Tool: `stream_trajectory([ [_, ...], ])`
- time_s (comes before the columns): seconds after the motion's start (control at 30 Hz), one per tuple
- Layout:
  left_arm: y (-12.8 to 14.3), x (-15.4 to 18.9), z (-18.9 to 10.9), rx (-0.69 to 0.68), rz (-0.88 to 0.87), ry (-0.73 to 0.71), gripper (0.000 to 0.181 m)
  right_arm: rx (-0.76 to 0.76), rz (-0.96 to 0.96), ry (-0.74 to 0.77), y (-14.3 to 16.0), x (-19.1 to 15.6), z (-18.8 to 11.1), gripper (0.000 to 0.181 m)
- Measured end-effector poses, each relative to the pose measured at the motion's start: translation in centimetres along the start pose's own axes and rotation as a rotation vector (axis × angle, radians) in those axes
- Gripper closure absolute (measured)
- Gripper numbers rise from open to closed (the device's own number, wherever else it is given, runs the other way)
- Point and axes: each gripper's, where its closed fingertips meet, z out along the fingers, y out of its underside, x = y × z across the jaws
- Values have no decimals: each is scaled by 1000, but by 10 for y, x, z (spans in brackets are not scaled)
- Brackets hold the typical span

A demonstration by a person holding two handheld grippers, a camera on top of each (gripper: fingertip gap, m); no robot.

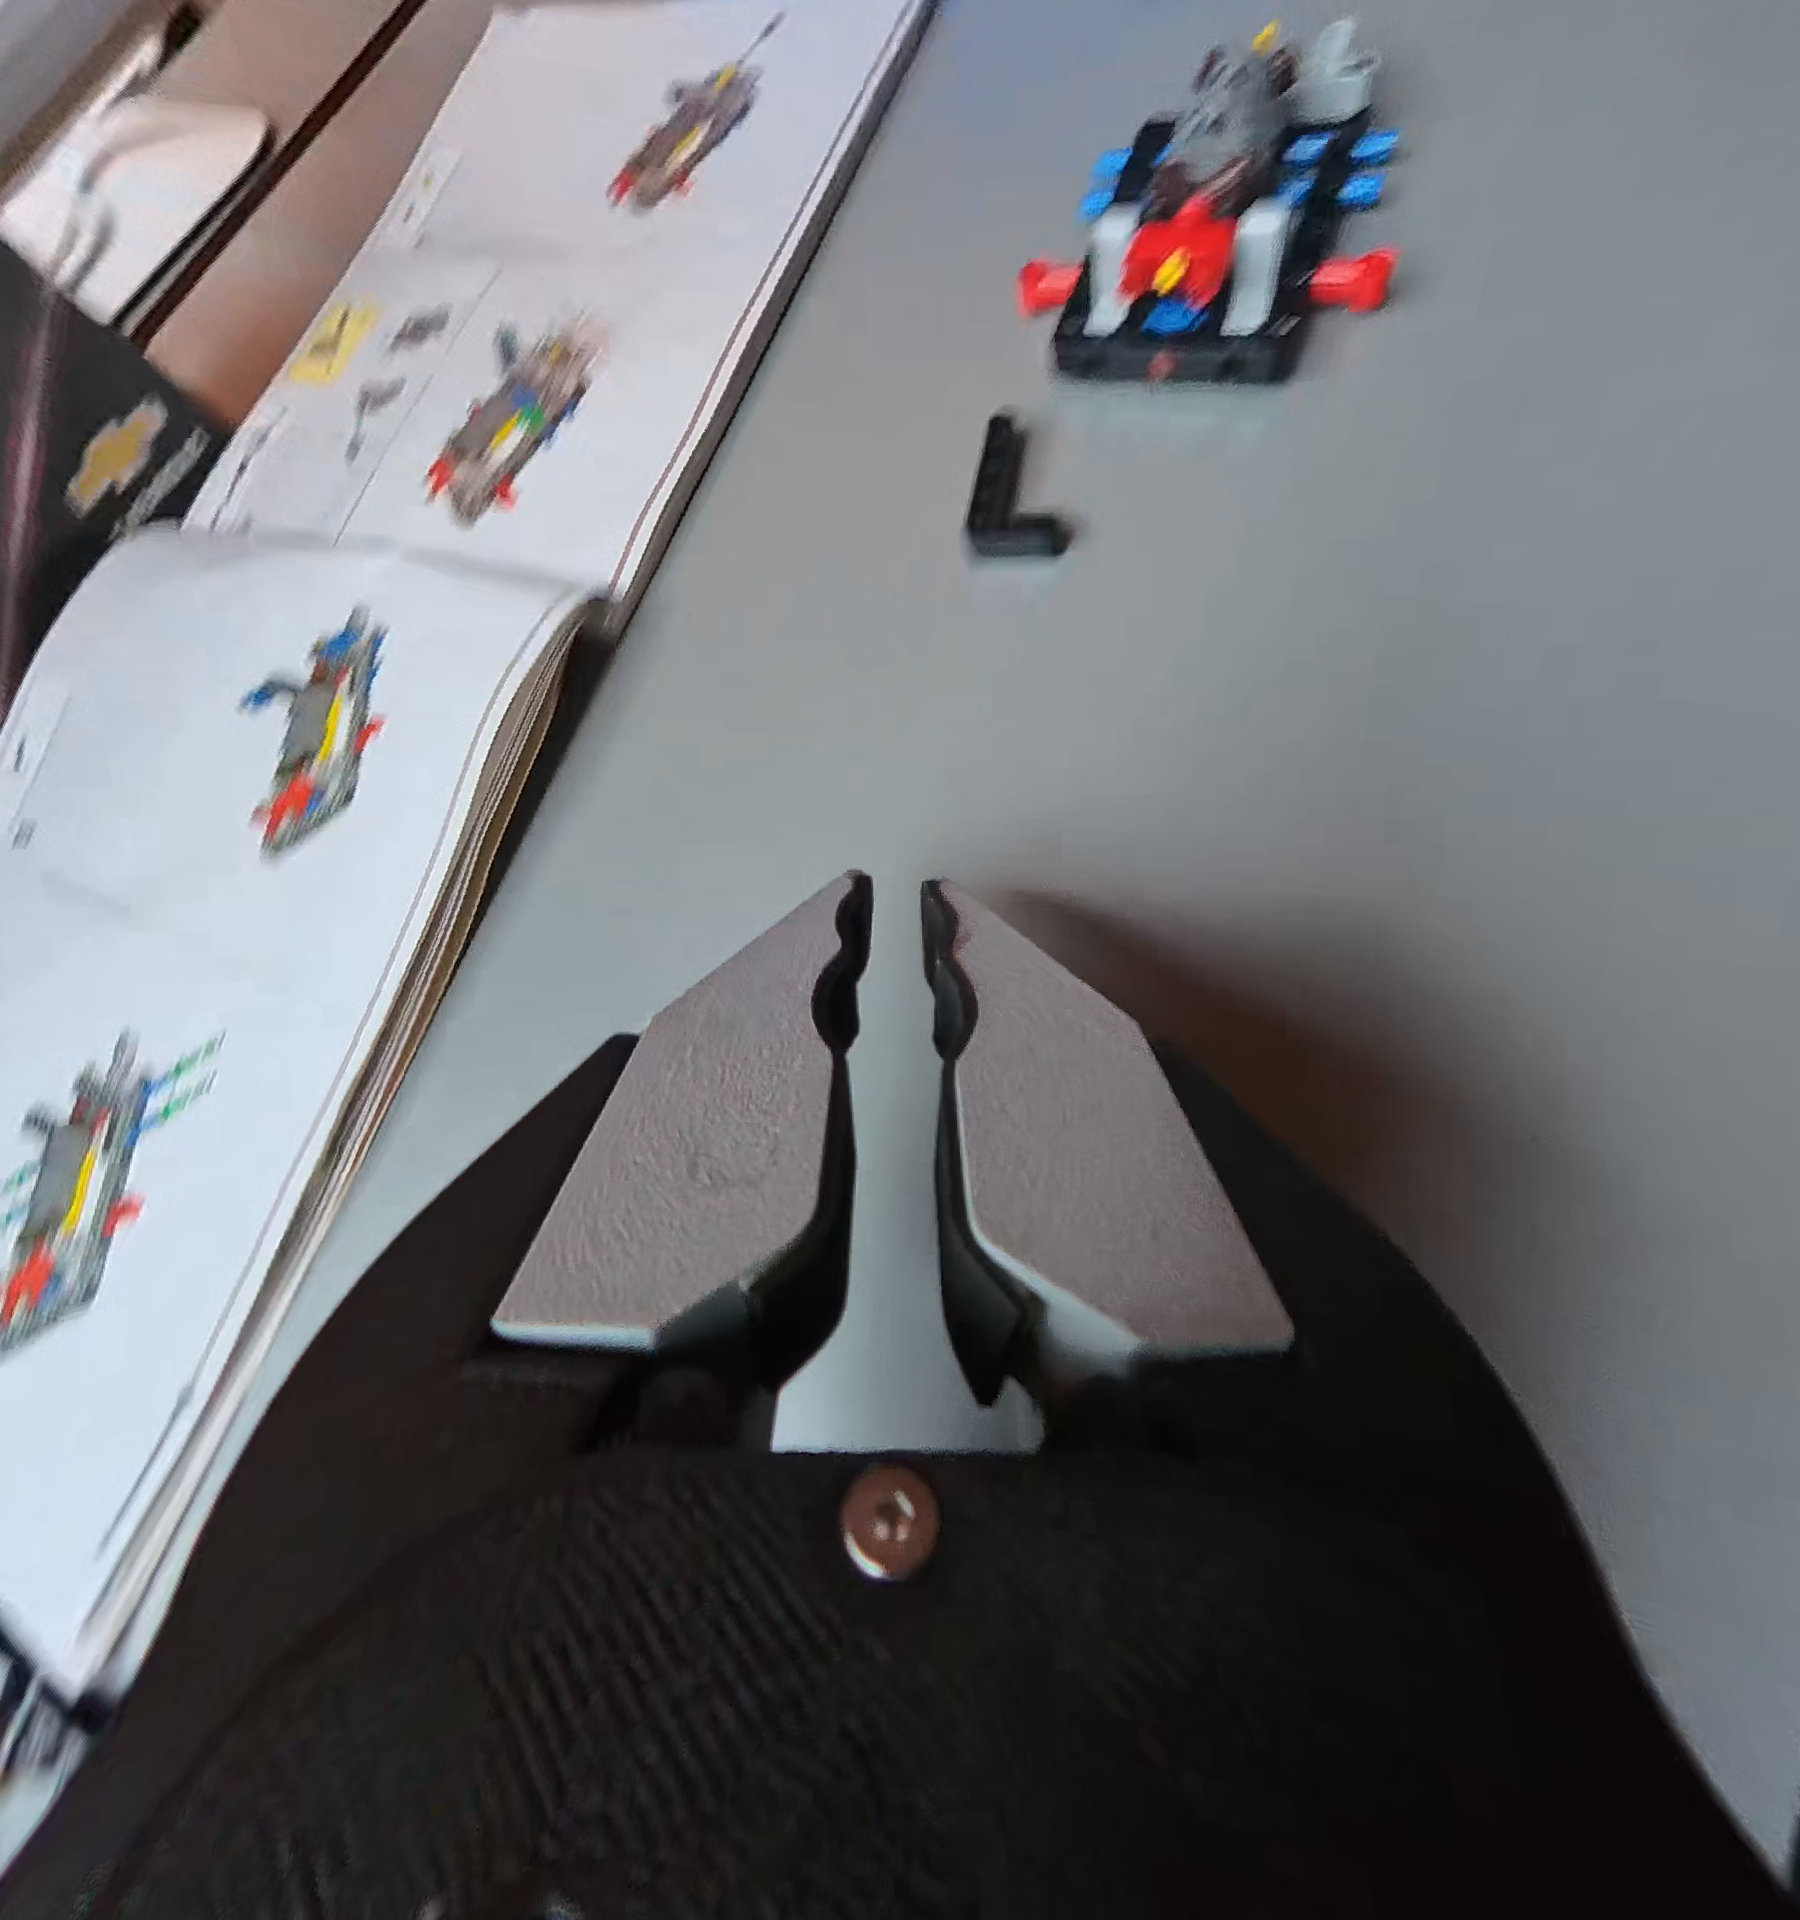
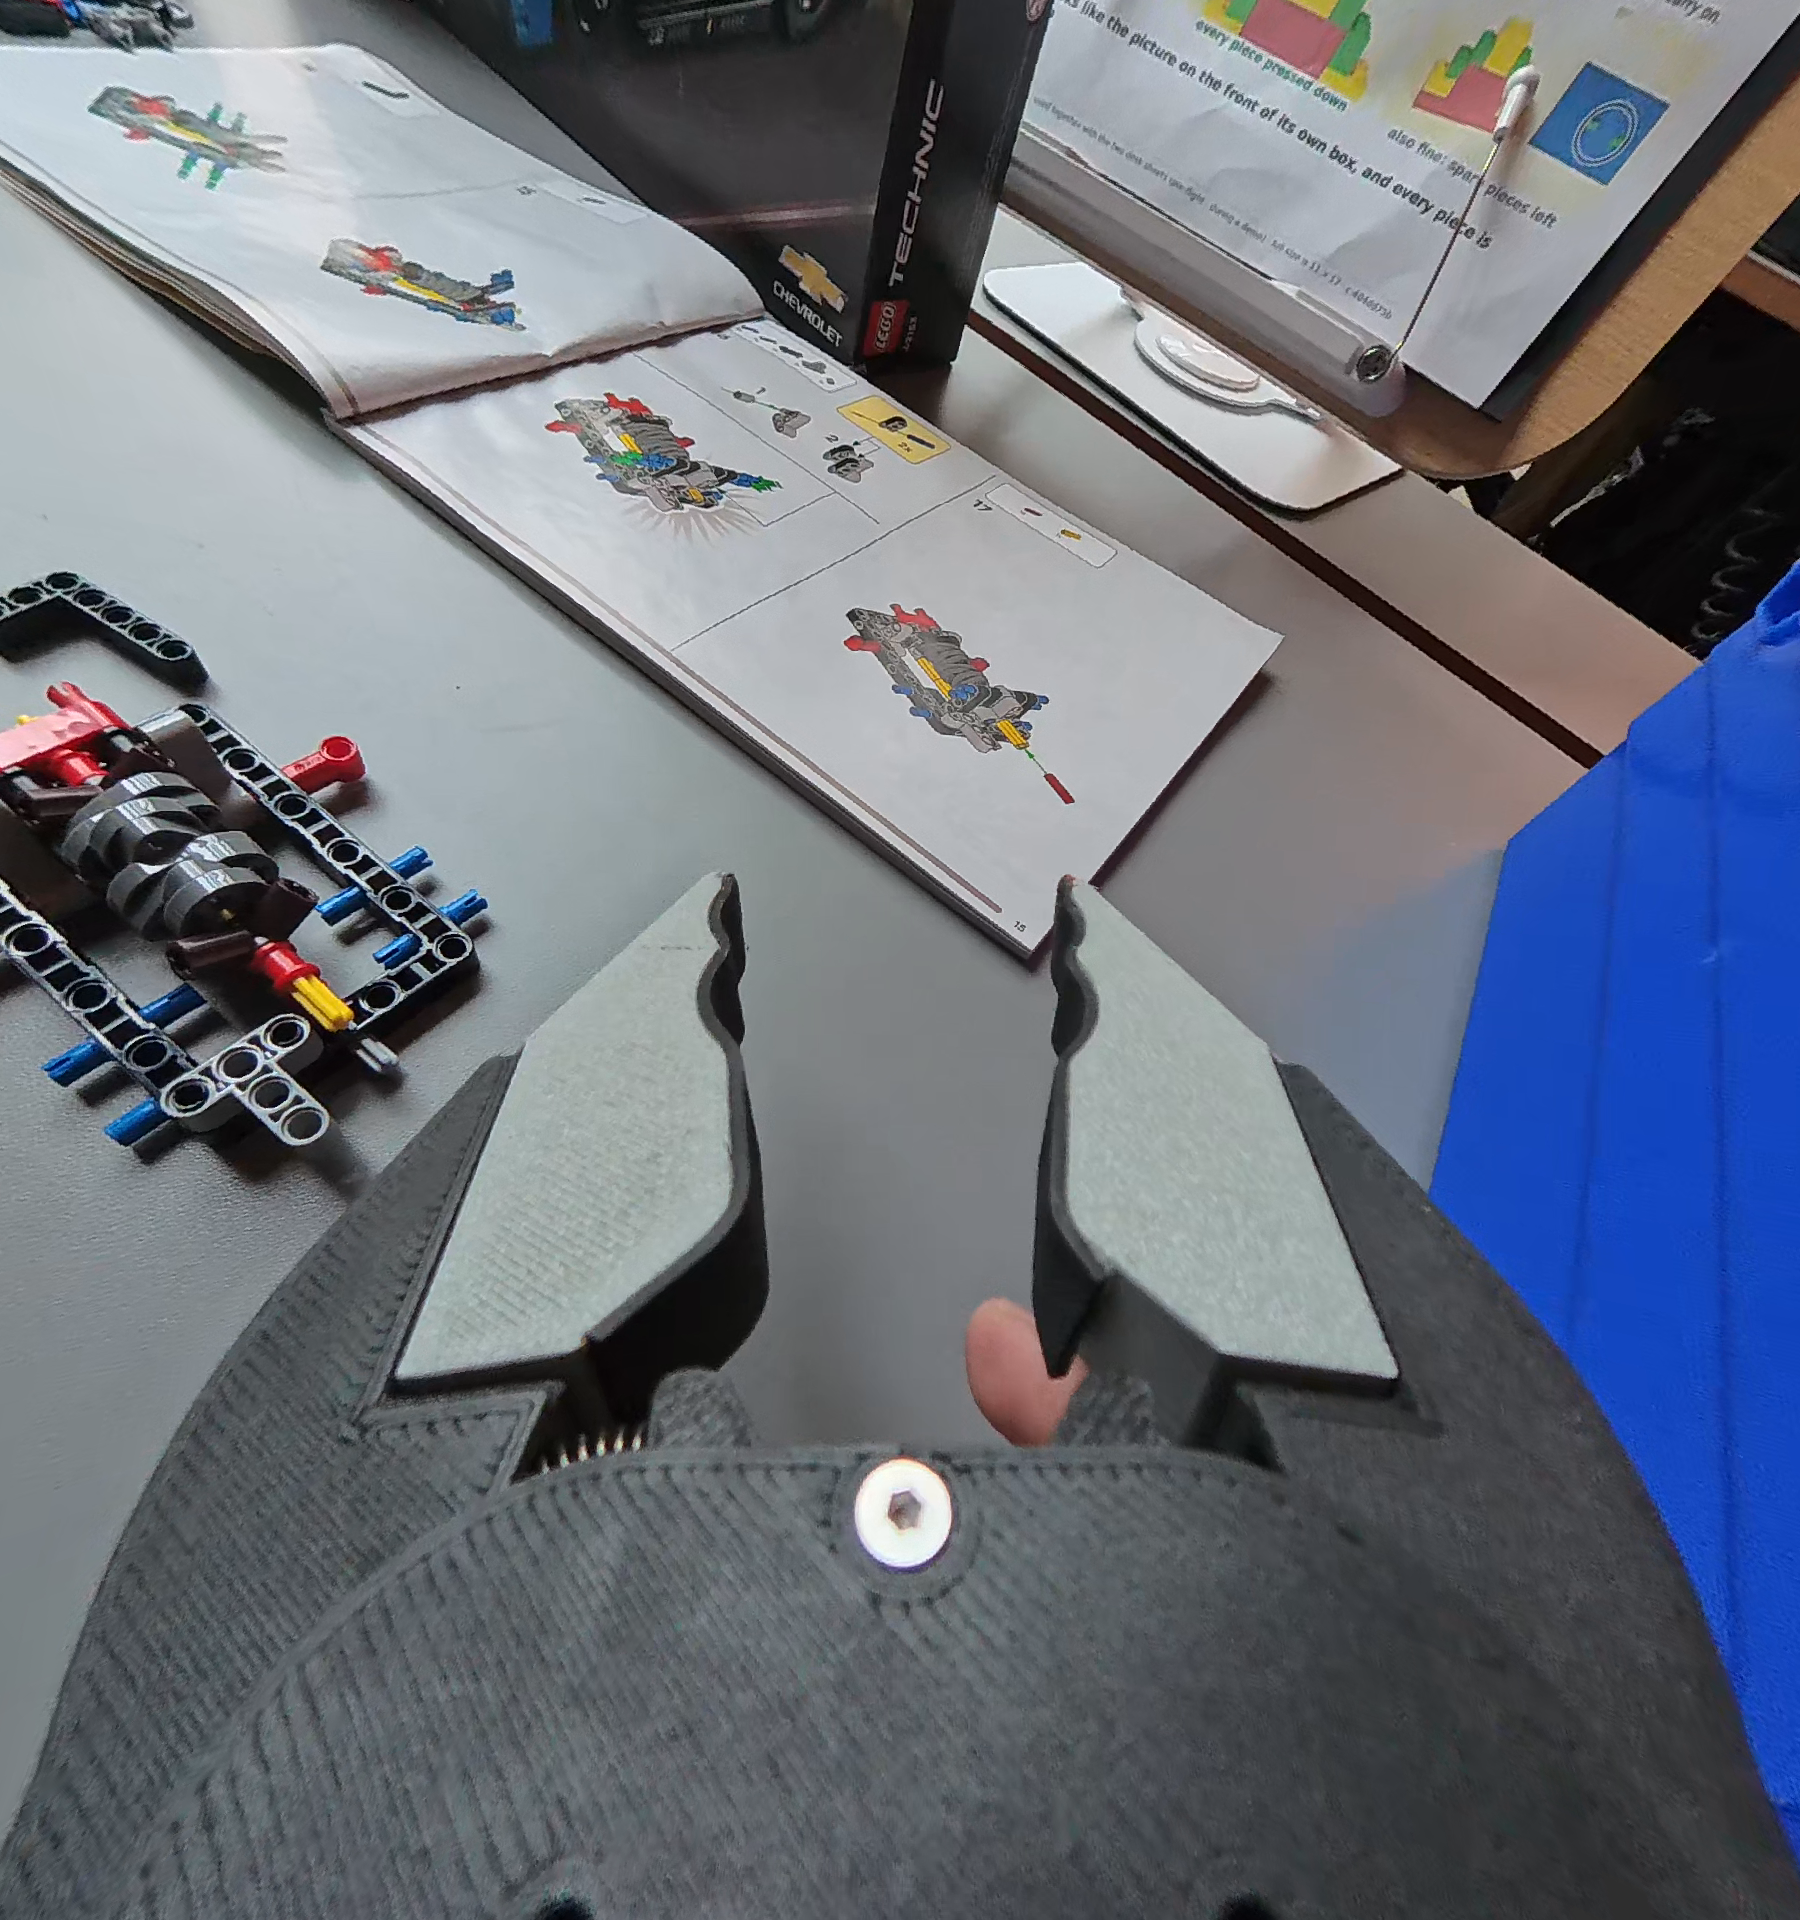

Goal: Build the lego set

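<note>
Nearest to me, my right gripper (image 2: 896, 904) hangs over bare surface (image 2: 584, 727) with its fingers well apart and nothing between them; a fingertip (image 2: 1010, 1371) of the hand holding it shows behind the right finger. My left gripper (image 1: 896, 899) has its fingers almost together, a narrow slit left, nothing held. Past them, the partly built lego frame (image 2: 189, 914) lies flat at the left of the right view, and the loose black L-shaped beam (image 2: 85, 629) lies just beyond it, apart from it. My worry is that a push on the frame would slide it across the smooth surface, since nothing braces it, and the blue pins sticking out of its sides could catch a finger and pop loose. The beam lies flat, so I judge a pinch could skid it away. The left view is smeared, so I cannot read the frame's detail there. The open instruction booklet (image 2: 875, 582) lies farther off, and the blue bin (image 2: 1654, 1039) is cut off at right, its contents hidden.
</note>
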Motion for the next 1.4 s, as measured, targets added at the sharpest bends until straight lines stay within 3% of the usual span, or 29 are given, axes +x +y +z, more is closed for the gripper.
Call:
stream_trajectory([
  [0.13, 66, -46, -66, -122, -195, -193, 171, 11, -4, -7, -1, -2, -2, 125],
  [0.3, 164, -104, -193, -288, -396, -583, 166, 25, 11, -17, -3, -2, -3, 125],
  [0.4, 194, -115, -237, -285, -520, -655, 163, 29, 10, -19, -4, -3, -3, 125],
  [0.53, 187, -114, -231, -204, -574, -600, 161, 28, 7, -10, -4, -2, -3, 125],
  [0.73, 179, -109, -198, -205, -529, -525, 160, 29, 19, 3, -4, 1, -4, 125],
  [1.03, 166, -113, -176, -149, -541, -477, 161, 18, 22, 7, -2, 2, -2, 124],
  [1.4, 166, -127, -165, -140, -539, -517, 159, 18, 22, 5, -2, 2, -2, 124],
])
